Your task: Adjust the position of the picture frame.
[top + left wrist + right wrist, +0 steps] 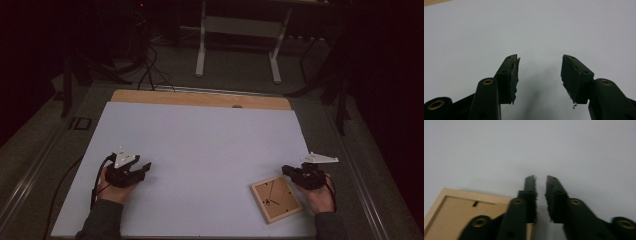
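One wooden-framed clock (276, 198) is what I'm working on; it lies flat, face up, near the front right corner of the pale tabletop (200, 145), with dark hands on a light face. It is square, so it has no real long axis; what matters is that it sits turned out of line with the tabletop's edges, with one corner toward me and the opposite one toward the far side. In the high view the hands seem to meet low on the face, but I can't read which edge is the top.

My right claw (288, 170) is just beside the clock's far right corner, jaws drawn nearly together with only a thin slit between them and nothing in it. In the right gripper view that claw (541, 180) points out over bare tabletop, with the frame (461, 207) below and left of the jaws, one jaw crossing over the frame's edge. No grip on it as far as I can judge.

To do this step well, I'd spread the jaws first, then come in square to one frame edge, not at a corner, and slide one pad under the rim so the wood is pinched across its thickness. A diagonal approach would likely just push the clock around.

My left claw (142, 169) rests well apart on the left, jaws open and empty, as the left gripper view (540, 75) confirms.
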